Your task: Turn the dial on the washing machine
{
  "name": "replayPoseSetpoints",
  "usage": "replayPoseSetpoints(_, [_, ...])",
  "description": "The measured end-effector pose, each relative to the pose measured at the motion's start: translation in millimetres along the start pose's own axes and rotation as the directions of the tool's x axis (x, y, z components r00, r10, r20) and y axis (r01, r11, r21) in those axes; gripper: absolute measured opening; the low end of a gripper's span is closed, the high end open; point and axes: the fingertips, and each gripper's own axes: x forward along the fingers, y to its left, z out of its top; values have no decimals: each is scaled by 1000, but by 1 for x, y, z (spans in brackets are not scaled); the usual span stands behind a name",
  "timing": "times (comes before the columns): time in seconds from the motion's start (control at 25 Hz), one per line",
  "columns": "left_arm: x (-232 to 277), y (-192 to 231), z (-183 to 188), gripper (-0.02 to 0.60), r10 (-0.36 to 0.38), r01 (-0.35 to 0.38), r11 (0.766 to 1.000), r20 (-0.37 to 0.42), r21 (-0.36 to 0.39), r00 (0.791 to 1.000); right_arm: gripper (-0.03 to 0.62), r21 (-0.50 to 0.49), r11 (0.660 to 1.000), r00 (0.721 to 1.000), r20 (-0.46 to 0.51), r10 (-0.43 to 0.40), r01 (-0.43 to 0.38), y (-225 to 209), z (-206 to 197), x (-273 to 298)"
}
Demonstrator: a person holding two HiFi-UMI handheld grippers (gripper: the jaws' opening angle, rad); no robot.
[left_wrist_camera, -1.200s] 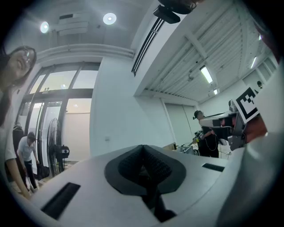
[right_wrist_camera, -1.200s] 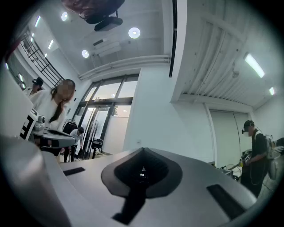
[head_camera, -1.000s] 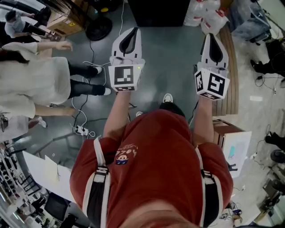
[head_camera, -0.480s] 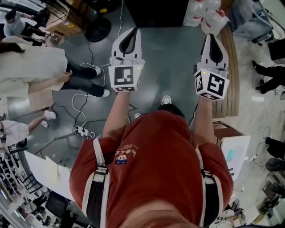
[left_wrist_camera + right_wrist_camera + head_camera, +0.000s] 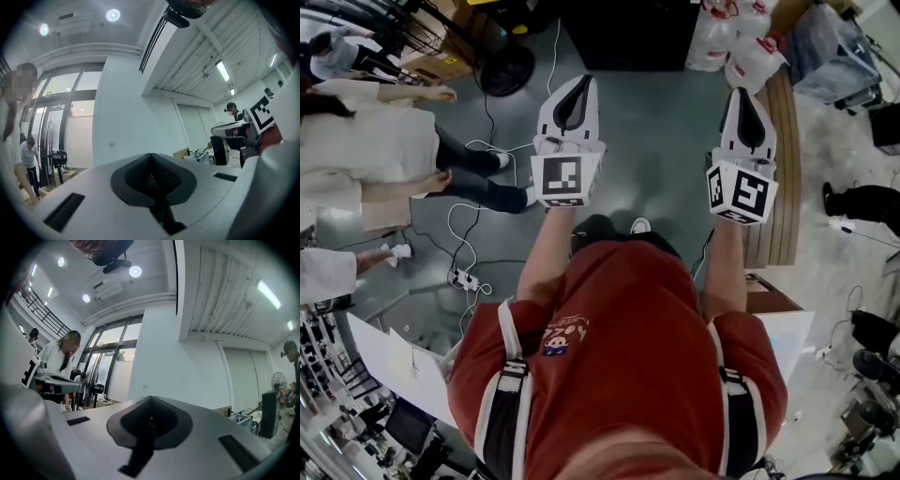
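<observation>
No washing machine or dial shows in any view. In the head view my left gripper (image 5: pixel 571 90) and my right gripper (image 5: pixel 744 99) are held out side by side over the grey floor, both shut with nothing between their jaws. The left gripper view shows its jaws (image 5: pixel 151 158) closed together, pointing up at a white wall and ceiling. My right gripper (image 5: pixel 150 400) in its own view is likewise closed and empty, aimed at the same wall and tall windows.
People stand at the left (image 5: pixel 366 141). Cables and a power strip (image 5: pixel 469 278) lie on the floor. A black cabinet (image 5: pixel 628 33) is ahead, plastic jugs (image 5: pixel 741 47) beside it. A wooden slatted bench (image 5: pixel 778 169) and a cardboard box (image 5: pixel 769 295) are on the right.
Both grippers sit a little lower in the head view, still shut. The wearer's dark shoe has come forward under the left arm. The people at the left have shifted.
</observation>
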Motion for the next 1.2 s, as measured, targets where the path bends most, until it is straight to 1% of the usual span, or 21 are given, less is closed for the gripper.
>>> replayPoseSetpoints(0.28, [34, 20, -18, 16, 16, -17, 1000, -25, -18, 1000, 7, 1, 1000, 1000, -18, 20, -20, 1, -14, 44])
replayPoseSetpoints(0.48, [79, 41, -38, 16, 12, -13, 1000, -30, -24, 999, 7, -4, 1000, 999, -36, 18, -18, -2, -35, 92])
replayPoseSetpoints(0.64, [121, 71, -52, 16, 9, -10, 1000, -24, -28, 1000, 8, -14, 1000, 999, -50, 8, -9, 3, -47, 141])
replayPoseSetpoints(0.92, [207, 113, -74, 15, 8, -9, 999, -29, -33, 1000, 8, -16, 1000, 998, -68, -4, 3, -6, -66, 233])
replayPoseSetpoints(1.08, [248, 151, -91, 15, 4, -5, 999, -44, -43, 999, 8, -5, 1000, 996, -89, -12, 12, 7, -79, 290])
replayPoseSetpoints(1.2, [279, 180, -97, 16, 5, -7, 999, -32, -52, 999, 8, -6, 1000, 995, -96, -14, 14, 17, -85, 332])
